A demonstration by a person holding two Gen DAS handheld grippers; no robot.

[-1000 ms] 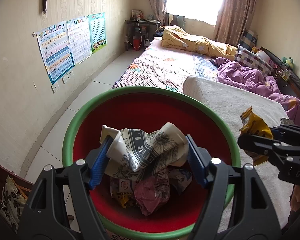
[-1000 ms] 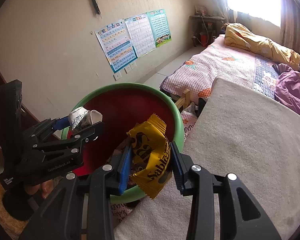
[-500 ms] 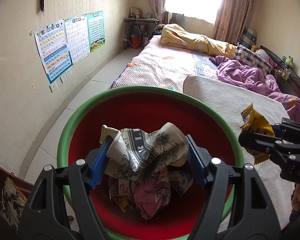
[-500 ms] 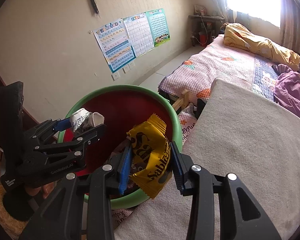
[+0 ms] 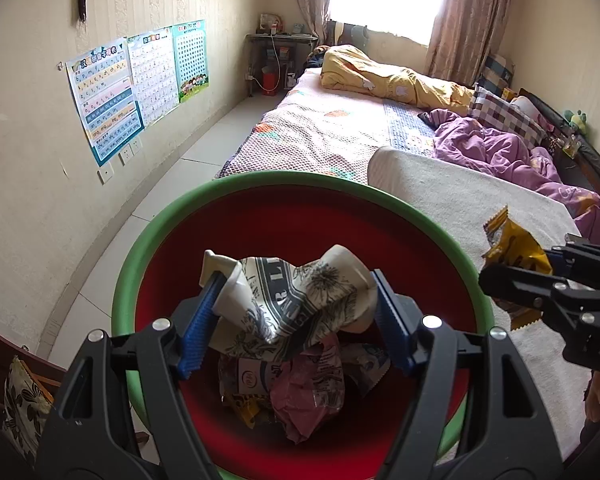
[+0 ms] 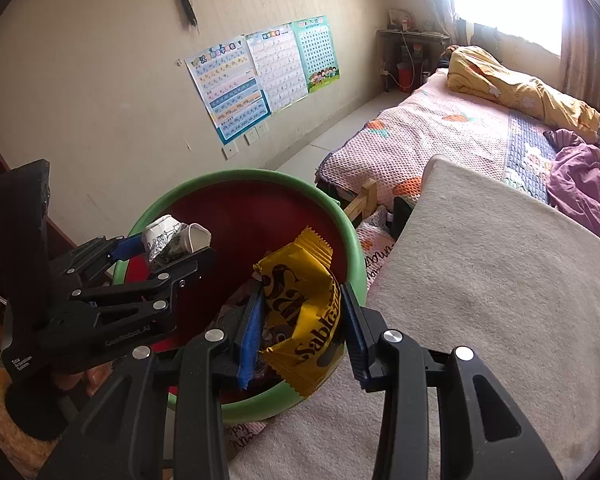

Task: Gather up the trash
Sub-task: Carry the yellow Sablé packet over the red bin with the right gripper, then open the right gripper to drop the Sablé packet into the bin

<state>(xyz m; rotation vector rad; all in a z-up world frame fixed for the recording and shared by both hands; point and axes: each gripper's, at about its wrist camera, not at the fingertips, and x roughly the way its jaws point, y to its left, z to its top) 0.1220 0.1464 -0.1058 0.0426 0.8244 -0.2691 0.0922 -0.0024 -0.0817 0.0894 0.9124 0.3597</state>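
My left gripper is shut on a crumpled printed paper cup and holds it over a red bin with a green rim. Crumpled wrappers lie in the bin's bottom. My right gripper is shut on a yellow snack wrapper at the bin's right rim, beside the white towel. In the right wrist view the left gripper with the cup is over the bin's left side. In the left wrist view the right gripper holds the wrapper to the right of the bin.
A white towel covers the surface to the right of the bin. A bed with yellow and purple quilts lies beyond. Posters hang on the left wall. Tiled floor runs between wall and bed.
The left gripper with the cup has risen and drawn back a little over the bin. The right gripper with the yellow wrapper has barely moved.
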